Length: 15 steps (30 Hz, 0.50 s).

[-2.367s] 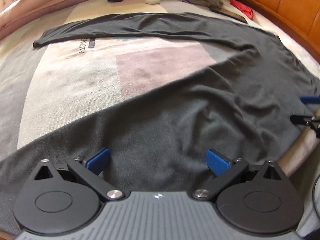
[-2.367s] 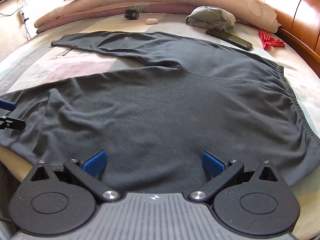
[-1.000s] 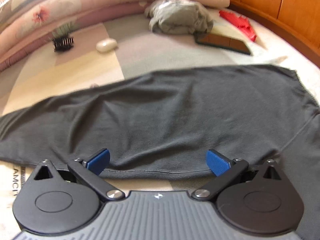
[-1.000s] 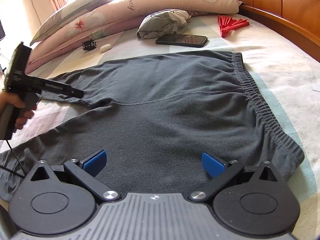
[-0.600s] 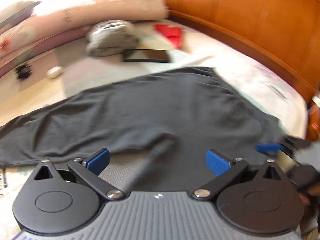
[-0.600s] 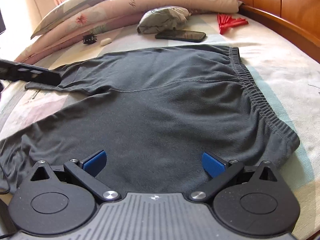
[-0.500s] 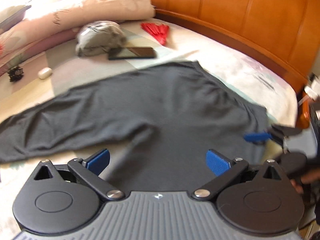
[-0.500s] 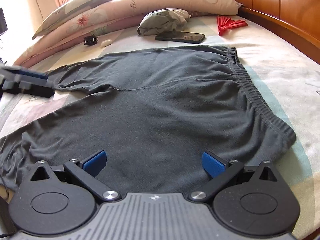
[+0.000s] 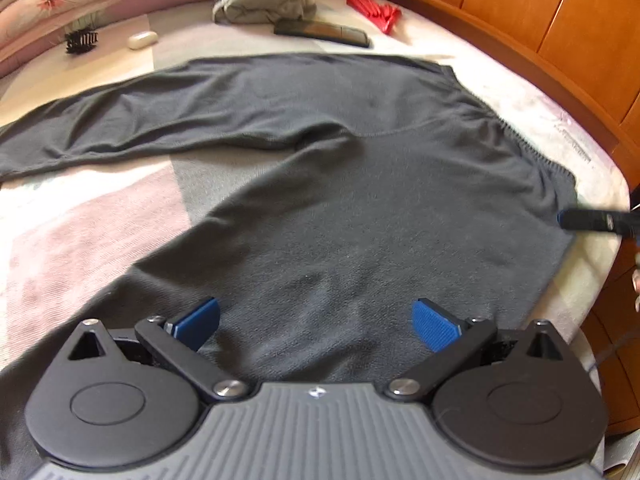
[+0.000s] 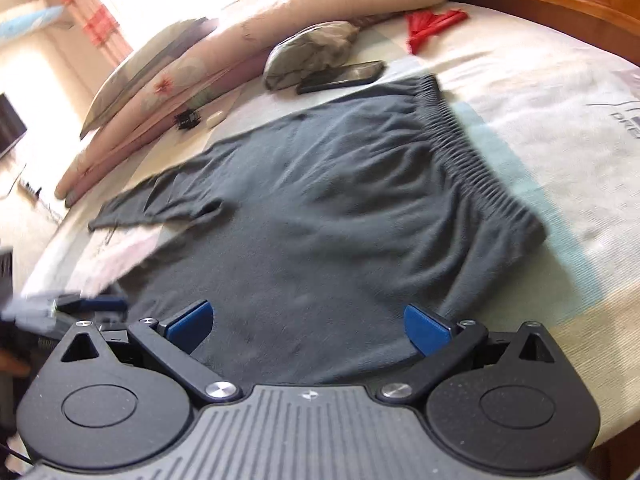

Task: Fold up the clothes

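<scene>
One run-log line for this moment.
left gripper: open, empty | right gripper: open, empty | grey trousers: flat on bed, unfolded

Both claws [image 9: 316,320] [image 10: 306,326] agape, empty

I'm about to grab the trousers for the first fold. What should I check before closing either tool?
1. Left tool open: ok.
2. Right tool open: ok.
3. Dark grey trousers lying flat: not ok, wrinkled near the waistband.
4. Legs together: not ok, splayed apart.
5. Phone off the fabric: cannot tell, it sits right at the edge.
6. Cloth between a tool's fingers: not ok, both hover above it.
</scene>
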Each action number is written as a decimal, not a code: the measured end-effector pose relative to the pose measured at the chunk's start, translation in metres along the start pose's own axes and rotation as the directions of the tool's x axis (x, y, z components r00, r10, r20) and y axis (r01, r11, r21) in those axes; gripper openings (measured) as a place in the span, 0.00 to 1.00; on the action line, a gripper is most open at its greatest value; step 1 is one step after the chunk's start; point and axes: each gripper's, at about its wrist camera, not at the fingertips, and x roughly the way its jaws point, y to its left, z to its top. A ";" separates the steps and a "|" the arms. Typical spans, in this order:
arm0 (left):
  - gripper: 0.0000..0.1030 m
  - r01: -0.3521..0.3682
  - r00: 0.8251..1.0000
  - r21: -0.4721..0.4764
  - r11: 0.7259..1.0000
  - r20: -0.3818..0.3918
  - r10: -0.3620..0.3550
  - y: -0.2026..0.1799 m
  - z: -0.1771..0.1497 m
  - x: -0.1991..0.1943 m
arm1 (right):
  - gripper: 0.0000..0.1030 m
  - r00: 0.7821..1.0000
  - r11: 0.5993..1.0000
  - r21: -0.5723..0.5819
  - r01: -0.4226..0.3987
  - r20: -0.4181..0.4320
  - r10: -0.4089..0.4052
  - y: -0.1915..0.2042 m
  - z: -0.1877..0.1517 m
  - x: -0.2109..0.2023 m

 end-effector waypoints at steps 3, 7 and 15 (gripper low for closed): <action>0.99 -0.028 0.999 0.016 0.999 0.029 0.028 -0.006 0.000 -0.005 | 1.00 1.000 1.000 -0.008 0.002 0.026 -0.002 -0.008 0.027 0.000; 0.99 -0.012 0.999 0.035 0.999 0.040 0.010 -0.014 0.002 -0.003 | 1.00 0.998 1.000 -0.014 -0.024 0.057 0.024 -0.017 0.066 0.011; 0.99 -0.032 0.999 0.061 0.998 0.013 0.031 -0.016 0.005 0.011 | 1.00 0.994 0.994 -0.027 -0.107 -0.014 0.107 -0.011 0.117 0.080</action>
